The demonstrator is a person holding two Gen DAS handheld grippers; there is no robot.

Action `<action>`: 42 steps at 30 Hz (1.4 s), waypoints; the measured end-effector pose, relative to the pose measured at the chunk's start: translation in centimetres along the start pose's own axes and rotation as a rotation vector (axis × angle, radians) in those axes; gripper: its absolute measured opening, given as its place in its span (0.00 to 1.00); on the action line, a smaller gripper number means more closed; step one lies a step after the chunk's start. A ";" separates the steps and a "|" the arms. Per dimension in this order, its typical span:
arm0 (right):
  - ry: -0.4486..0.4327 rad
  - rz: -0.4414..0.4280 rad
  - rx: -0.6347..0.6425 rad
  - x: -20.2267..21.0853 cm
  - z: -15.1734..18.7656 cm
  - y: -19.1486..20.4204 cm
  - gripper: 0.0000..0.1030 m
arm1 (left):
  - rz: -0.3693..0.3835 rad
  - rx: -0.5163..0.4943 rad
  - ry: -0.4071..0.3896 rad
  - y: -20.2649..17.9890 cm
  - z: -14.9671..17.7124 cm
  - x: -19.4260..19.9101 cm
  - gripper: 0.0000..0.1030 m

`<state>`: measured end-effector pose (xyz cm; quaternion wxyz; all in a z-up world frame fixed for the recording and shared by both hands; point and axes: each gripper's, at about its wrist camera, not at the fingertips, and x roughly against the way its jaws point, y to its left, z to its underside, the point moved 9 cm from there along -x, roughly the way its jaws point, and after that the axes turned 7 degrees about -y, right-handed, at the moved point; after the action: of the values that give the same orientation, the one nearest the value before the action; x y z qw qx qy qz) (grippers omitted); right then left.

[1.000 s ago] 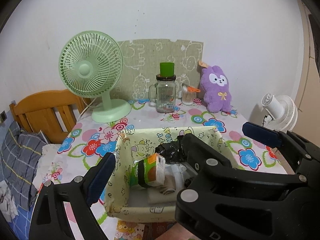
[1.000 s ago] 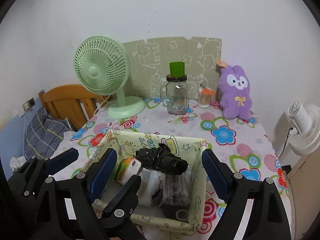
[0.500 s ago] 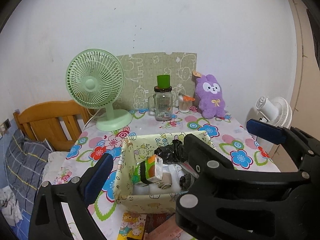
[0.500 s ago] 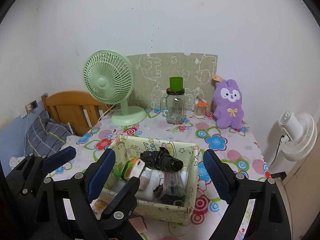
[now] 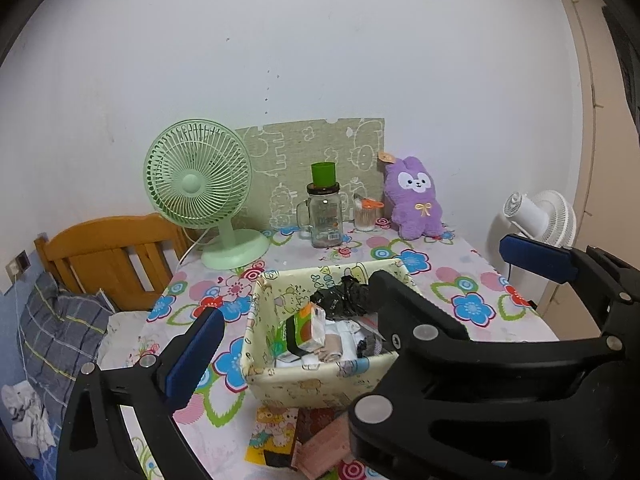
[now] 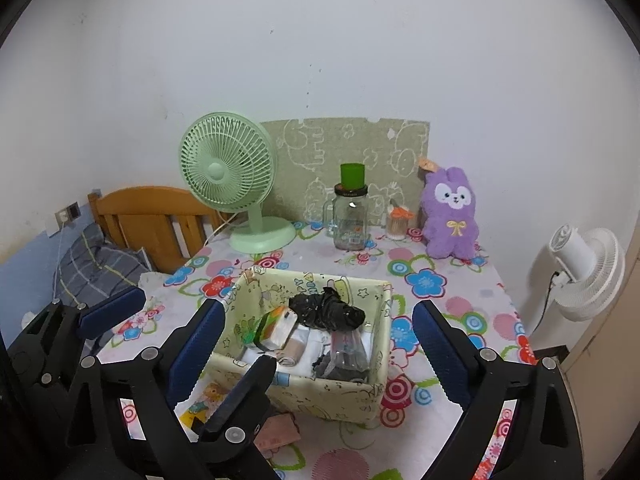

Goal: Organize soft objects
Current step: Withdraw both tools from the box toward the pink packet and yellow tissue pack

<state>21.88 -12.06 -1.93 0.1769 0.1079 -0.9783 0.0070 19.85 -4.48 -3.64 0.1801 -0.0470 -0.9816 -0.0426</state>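
Observation:
A cream fabric basket (image 5: 320, 384) (image 6: 336, 394) printed with cartoons stands on the flowered table. It holds a crumpled black bag (image 6: 326, 312), a green and orange tissue pack (image 6: 276, 328), a beige roll (image 6: 290, 354) and white and grey cloth. A purple plush rabbit (image 5: 416, 204) (image 6: 452, 216) sits upright at the back right by the wall. My left gripper (image 5: 364, 308) is open wide, short of the basket. My right gripper (image 6: 318, 346) is beside it, its jaws opening, with nothing between the pads. Each gripper's fingers cross into the other's view.
At the back stand a green desk fan (image 6: 228, 176), a glass jar mug with a green cup on top (image 6: 351, 216) and a small glass of sticks (image 6: 396, 222). Flat cards and a pink packet (image 5: 288, 436) lie before the basket. A wooden headboard (image 6: 152, 220) stands left, a white fan (image 6: 584, 268) right.
Both grippers have drawn back and up from the basket, which now looks smaller and farther away. More of the table's front and the cards there has come into view.

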 end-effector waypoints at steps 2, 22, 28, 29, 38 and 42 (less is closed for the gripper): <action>-0.003 0.013 -0.002 0.5 0.1 -0.1 0.97 | 0.010 -0.003 0.001 -0.2 0.2 0.5 0.98; -0.030 0.105 -0.029 5.0 2.8 -0.6 1.00 | 0.001 -0.007 -0.013 -1.2 2.5 4.2 0.99; -0.022 0.126 -0.026 5.0 4.0 -0.7 1.00 | 0.016 0.019 0.016 -1.4 4.0 4.0 0.99; -0.017 0.126 -0.029 4.9 4.2 -0.7 1.00 | 0.014 0.019 0.021 -1.4 4.3 3.9 0.99; 0.041 0.119 -0.051 3.6 6.9 -0.5 1.00 | 0.011 0.043 0.061 -1.1 6.6 3.0 0.99; 0.071 0.112 -0.066 2.8 8.1 -0.4 1.00 | 0.005 0.051 0.083 -0.8 7.7 2.4 0.99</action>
<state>16.61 -13.41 -8.59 0.2141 0.0466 -0.9756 -0.0116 14.83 -4.33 -9.96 0.2220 -0.0431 -0.9739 -0.0190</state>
